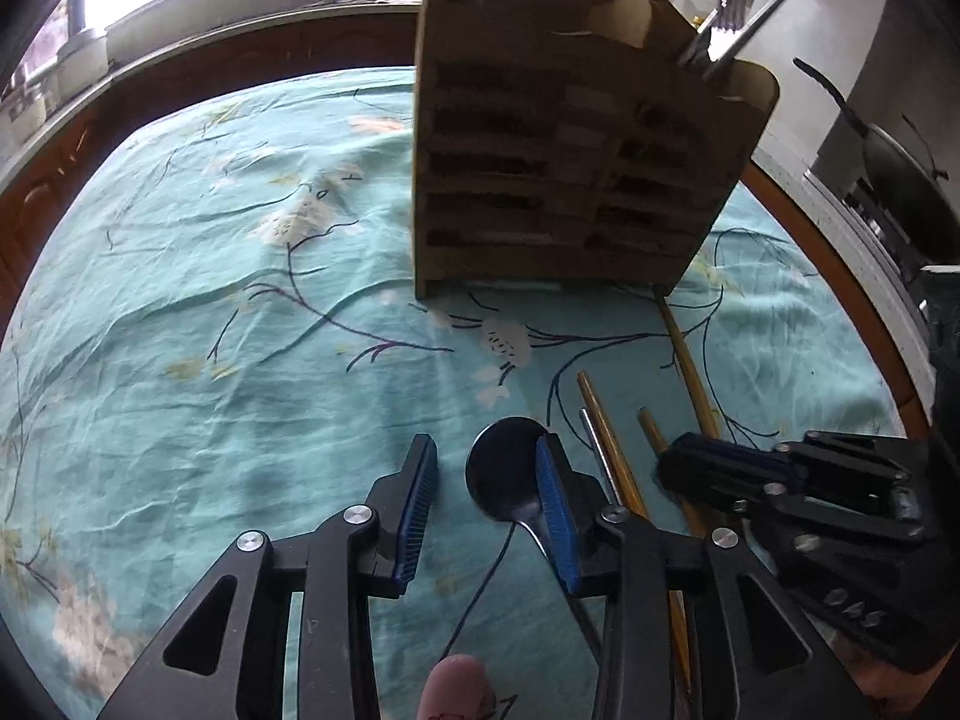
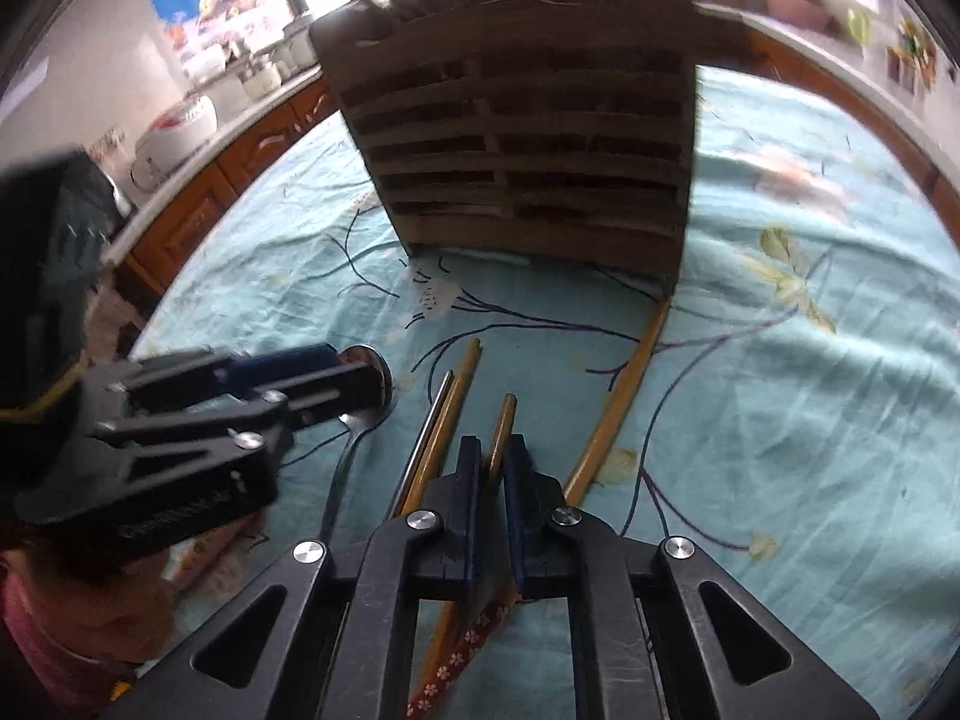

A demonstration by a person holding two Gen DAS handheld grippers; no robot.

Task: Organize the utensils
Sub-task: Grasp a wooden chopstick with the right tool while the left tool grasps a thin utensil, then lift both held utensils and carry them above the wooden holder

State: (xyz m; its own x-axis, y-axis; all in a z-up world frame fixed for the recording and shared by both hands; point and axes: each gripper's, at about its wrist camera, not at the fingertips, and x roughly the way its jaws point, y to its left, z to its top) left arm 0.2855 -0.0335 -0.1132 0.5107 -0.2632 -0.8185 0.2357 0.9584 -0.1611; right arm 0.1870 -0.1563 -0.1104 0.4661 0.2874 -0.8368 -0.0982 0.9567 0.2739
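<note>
Nearest us, our right tongs (image 2: pixel 493 468) are clamped together on a short wooden chopstick (image 2: pixel 503 420), whose tip pokes out past the pads. A red strip with small flowers (image 2: pixel 462 654) lies under them, close to the lens.

Our left tongs (image 1: pixel 487 495) stand apart with nothing pressed between them. Their right pad (image 1: pixel 555 510) lies over the edge of a metal spoon (image 1: pixel 504 468), which rests bowl-forward on the cloth; the left pad is clear of it, over bare cloth. From the right wrist view the spoon's handle (image 2: pixel 342 468) runs back toward us beside the left tongs (image 2: pixel 336 372).

Just right of the spoon lie a thin metal rod (image 2: pixel 429 426) and a longer wooden chopstick (image 2: pixel 459 396), side by side and touching. Further right a long wooden stick (image 2: pixel 624 396) runs away from us, its far end reaching the corner of the holder.

All of it lies on the bench, which is covered by a teal cloth with printed branches and blossoms (image 1: pixel 210 330).

Beyond the utensils stands a slatted wooden utensil holder (image 1: pixel 558 180), upright on the cloth. Metal utensils (image 1: pixel 738 30) stick up from its top right compartment.

Past the bench, a dark pan (image 1: pixel 900 180) sits at the right, and pale pots (image 2: pixel 180 126) stand on a counter at the left.
</note>
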